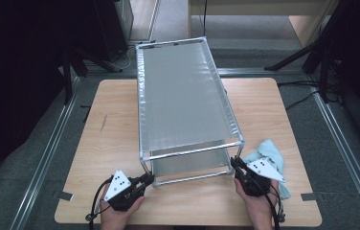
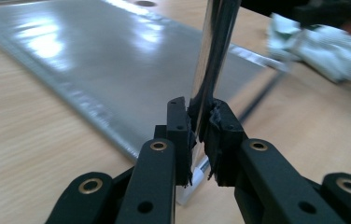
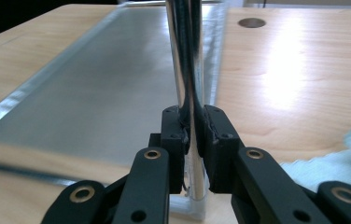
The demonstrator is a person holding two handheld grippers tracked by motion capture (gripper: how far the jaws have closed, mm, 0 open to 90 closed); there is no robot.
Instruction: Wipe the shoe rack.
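A two-tier rack with a chrome tube frame and silvery fabric shelves [image 1: 183, 96] stands lengthwise on the wooden table [image 1: 111, 124]. At its near left corner my left gripper [image 1: 148, 179] is shut on the front-left upright post [image 2: 213, 56], low down near the foot; the left gripper [image 2: 200, 126] pads squeeze the tube from both sides. My right gripper [image 1: 237, 167] is shut on the front-right upright post [image 3: 187, 56], also close to its base, with the right gripper [image 3: 193, 126] jaws clamped around the tube. The lower shelf [image 3: 108, 93] stretches away behind both posts.
A crumpled pale blue cloth [image 1: 269, 160] lies on the table just right of the rack's near right corner, beside my right hand. A round cable hole [image 3: 251, 22] is in the tabletop. Metal rails and dark stands flank the table on the floor.
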